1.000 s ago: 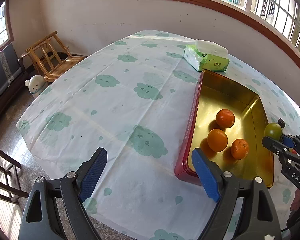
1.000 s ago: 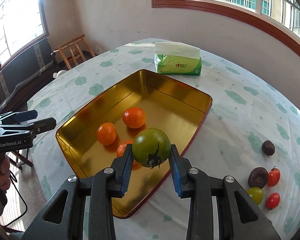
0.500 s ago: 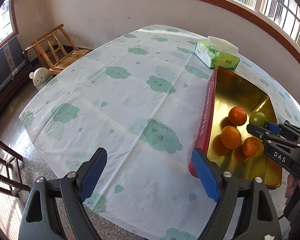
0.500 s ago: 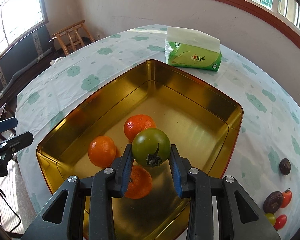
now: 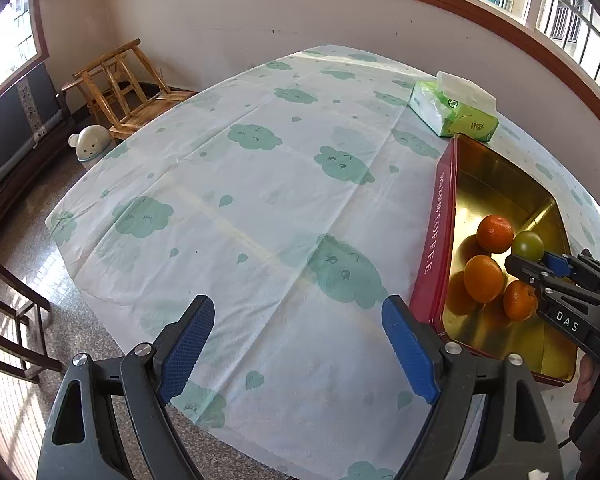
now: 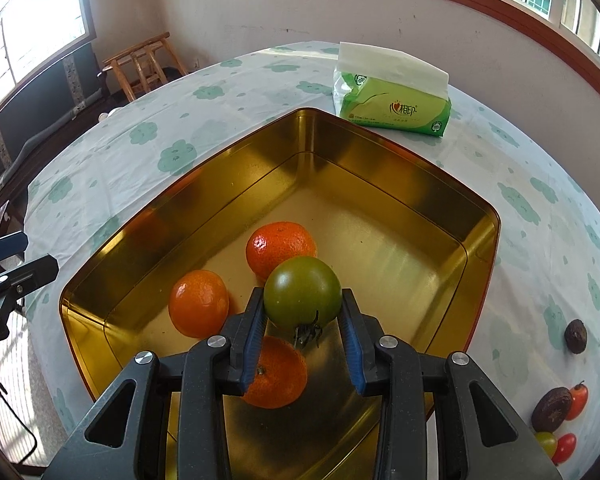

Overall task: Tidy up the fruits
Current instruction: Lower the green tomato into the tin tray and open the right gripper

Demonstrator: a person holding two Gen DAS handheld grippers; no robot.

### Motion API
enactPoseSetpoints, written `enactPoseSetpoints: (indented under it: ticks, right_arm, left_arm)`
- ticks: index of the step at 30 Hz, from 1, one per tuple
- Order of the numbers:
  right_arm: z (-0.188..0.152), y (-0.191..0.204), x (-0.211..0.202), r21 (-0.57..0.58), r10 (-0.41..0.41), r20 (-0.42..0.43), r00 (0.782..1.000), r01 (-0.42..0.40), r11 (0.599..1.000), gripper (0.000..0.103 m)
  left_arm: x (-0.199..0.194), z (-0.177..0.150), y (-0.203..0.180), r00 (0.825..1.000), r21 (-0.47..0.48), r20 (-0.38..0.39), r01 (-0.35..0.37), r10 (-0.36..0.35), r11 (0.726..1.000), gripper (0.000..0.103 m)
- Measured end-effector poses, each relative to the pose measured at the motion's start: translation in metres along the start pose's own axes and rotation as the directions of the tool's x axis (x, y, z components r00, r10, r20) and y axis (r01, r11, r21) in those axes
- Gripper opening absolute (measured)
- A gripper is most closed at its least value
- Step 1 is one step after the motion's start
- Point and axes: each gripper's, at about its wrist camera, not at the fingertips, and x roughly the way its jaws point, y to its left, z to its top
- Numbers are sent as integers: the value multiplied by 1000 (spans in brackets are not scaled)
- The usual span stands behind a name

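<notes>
R gripper (image 6: pixel 302 322) had its jaws clenched on a green tomato (image 6: pixel 302 292), stem end toward the camera, held over the gold tin tray (image 6: pixel 380 168), w/ three oranges in the tray: one (image 6: pixel 281 248) just behind the tomato, one (image 6: pixel 198 303) to the left, one (image 6: pixel 276 374) partly under the jaws. Can't tell if the tomato touched the far orange or the tray floor. L gripper (image 5: pixel 298 348) hung w/ jaws released, nothing btwn them, above the cloud-print tabletop (image 5: pixel 260 200) just left of the tray's red outer wall. A green tissue pack (image 6: pixel 392 92) sat beyond the tray's far corner. On the tabletop to the right of the tray, well apart from it: small red tomatoes (image 6: pixel 578 394), a small green one (image 6: pixel 546 442), two dark wrinkled fruits (image 6: pixel 575 336).
</notes>
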Motion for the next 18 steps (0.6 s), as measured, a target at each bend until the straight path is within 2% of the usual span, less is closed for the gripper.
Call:
enactPoseSetpoints:
  ticks: [2,5,7,11,18]
  right_arm:
    - [0,0,0,-1,0,2,1000,0,1000,37]
    - [0,0,0,4,3,1,1000,-3,1000,37]
    - [0,0,0,3,3,3,1000,-3,1000,37]
    - [0,0,0,8,5,6,1000,-5,1000,37]
    - [-1,0,0,21,8,6,1000,-8,1000,37]
  left_arm:
    - [1,-1,2,1000,-8,-2,-1,1,1000,83]
    - [-4,-3,5,999,-20,37,18,-18,1000,83]
    - [-6,-5,7,998,-30,45,48,-46,998,83]
    - [-3,-5,4,999,-21,6,48,-48,999,83]
    - [-4,-7,-10,1000,44,-17,18,-17,999,83]
